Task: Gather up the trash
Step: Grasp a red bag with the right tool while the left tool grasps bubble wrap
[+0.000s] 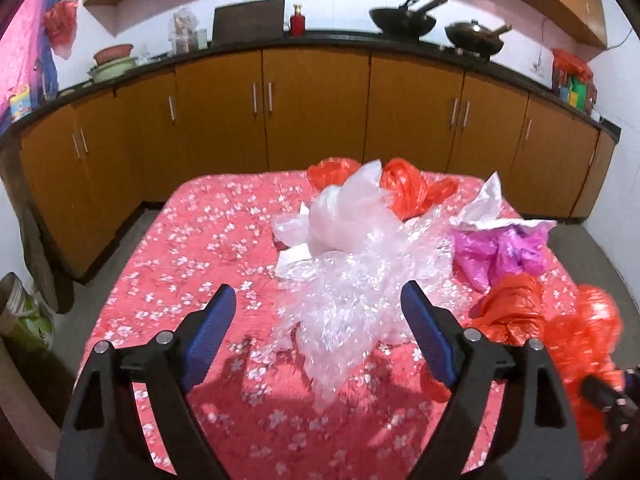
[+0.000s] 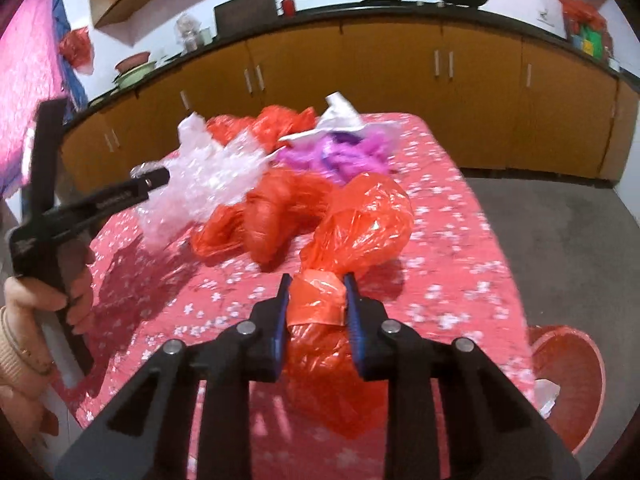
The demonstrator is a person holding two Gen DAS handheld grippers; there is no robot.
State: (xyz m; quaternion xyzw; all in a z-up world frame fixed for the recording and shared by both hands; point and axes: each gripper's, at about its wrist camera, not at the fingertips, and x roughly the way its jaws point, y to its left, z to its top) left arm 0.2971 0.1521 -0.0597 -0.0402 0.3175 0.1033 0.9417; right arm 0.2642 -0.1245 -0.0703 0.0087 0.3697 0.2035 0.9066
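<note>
Right gripper point(image 2: 316, 280) pinching the knotted neck of an orange plastic bag point(image 2: 360, 220) near the table's point(image 2: 460, 240) right edge. Left gripper point(image 1: 320, 304) spread wide over crumpled bubble wrap point(image 1: 352, 280), pads clear of it. Purple bag point(image 1: 500, 252) and white paper point(image 1: 484, 204) toward the far right corner. Red basket point(image 2: 568, 364) beside the right edge.

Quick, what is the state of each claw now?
Left claw: open, holding nothing, clear bubble wrap between its fingers.
Right claw: closed on the red plastic bag.
</note>
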